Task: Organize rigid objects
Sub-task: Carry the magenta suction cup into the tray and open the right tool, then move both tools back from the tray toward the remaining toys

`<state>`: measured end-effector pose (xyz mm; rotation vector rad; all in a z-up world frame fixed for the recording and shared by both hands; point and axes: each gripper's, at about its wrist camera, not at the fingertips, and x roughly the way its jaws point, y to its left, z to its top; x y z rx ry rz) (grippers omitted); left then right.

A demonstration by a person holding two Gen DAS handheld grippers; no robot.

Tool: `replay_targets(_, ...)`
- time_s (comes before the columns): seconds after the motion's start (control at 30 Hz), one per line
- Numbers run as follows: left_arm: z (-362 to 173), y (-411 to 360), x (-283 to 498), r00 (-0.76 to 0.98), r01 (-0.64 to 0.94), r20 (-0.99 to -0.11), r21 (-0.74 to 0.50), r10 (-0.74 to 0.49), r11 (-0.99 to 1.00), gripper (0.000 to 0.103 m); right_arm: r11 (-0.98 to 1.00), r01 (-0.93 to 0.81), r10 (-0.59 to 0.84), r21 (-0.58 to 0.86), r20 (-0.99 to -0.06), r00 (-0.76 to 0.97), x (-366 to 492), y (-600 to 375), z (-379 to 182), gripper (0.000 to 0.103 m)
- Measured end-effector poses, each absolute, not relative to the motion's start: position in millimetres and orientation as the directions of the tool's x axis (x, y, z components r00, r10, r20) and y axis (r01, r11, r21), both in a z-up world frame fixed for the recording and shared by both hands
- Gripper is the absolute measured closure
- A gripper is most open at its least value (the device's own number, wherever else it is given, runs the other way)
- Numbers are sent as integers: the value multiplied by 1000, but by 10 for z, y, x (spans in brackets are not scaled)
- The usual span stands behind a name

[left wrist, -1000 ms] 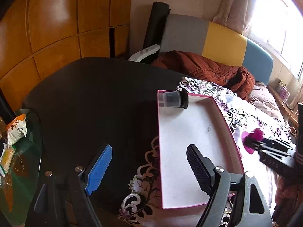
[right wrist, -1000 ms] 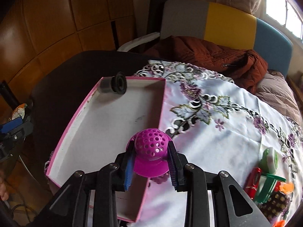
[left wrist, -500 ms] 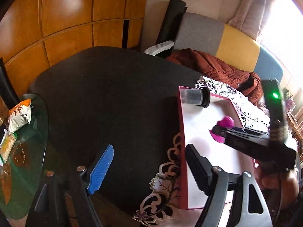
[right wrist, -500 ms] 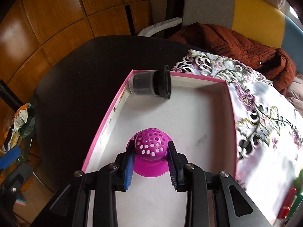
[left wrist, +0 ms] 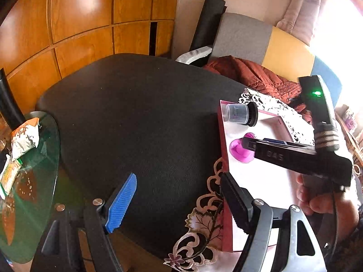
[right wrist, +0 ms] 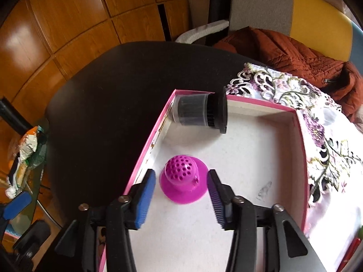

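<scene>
Right wrist view: right gripper (right wrist: pixel 181 187) jaws opening, clear of the magenta perforated dome (right wrist: pixel 183 182) sitting mid-frame on the pink-rimmed box (right wrist: pixel 301 149) floor, released for storage. Left gripper (left wrist: pixel 179 200) gapes empty, lower frame.

Left tongs (left wrist: pixel 179 201): jaws wide apart, nothing between them, hovering over the black tabletop (left wrist: pixel 136 117) just left of the pink-rimmed box (left wrist: pixel 221 136). Blue pad (left wrist: pixel 121 204) sits over bare tabletop; black pad (left wrist: pixel 234 201) overlaps the box's near left wall. Box rests partly on a floral lace cloth (left wrist: pixel 204 224). Inside the box: grey jar with black lid (left wrist: pixel 241 113) lying on its side in the far left corner, magenta perforated piece (left wrist: pixel 240 150) standing on the box floor. Right tongs (left wrist: pixel 249 145) reach in from the right, tips around the magenta piece, jaws opening; contact not readable from this angle. Hand (left wrist: pixel 317 201) holds their handle. Glass side table (left wrist: pixel 31 181) at left carries snack packets (left wrist: pixel 25 137).
</scene>
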<state>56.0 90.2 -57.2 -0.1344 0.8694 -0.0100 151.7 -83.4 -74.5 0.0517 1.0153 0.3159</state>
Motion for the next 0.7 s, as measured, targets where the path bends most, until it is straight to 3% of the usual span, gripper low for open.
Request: replay_targets(0.7, -445, 501, 386, 642, 70, -759, -88, -112, 994, 26, 981, -123, 194, 151, -735, 649, 605, -1605, -312, 36)
